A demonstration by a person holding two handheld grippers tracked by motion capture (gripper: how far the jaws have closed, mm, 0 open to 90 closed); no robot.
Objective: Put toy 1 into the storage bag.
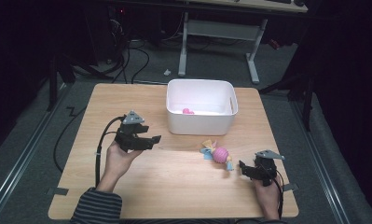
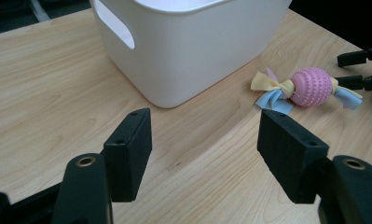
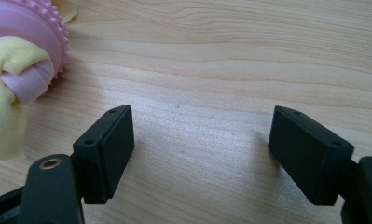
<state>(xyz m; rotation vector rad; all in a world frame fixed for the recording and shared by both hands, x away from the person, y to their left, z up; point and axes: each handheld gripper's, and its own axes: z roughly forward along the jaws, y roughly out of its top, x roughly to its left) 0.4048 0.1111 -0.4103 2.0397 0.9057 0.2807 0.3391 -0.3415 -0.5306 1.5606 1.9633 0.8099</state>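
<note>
Probably light and squashy, that pink nubbed rubber ball with knotted cloth tails (image 1: 217, 154); best pinched across the ball. Right gripper (image 1: 247, 169) agape, empty, just beside; left gripper (image 1: 152, 140) likewise agape.

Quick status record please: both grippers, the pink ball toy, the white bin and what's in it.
left gripper: open, nothing between fingers, left of the bin
right gripper: open, holds nothing, just right of the toy
pink ball toy: on the table, in front of the bin, yellow and blue cloth ties at its ends
white bin: upright, far centre of the table
bin contents: small pink item, kind unclear
</note>
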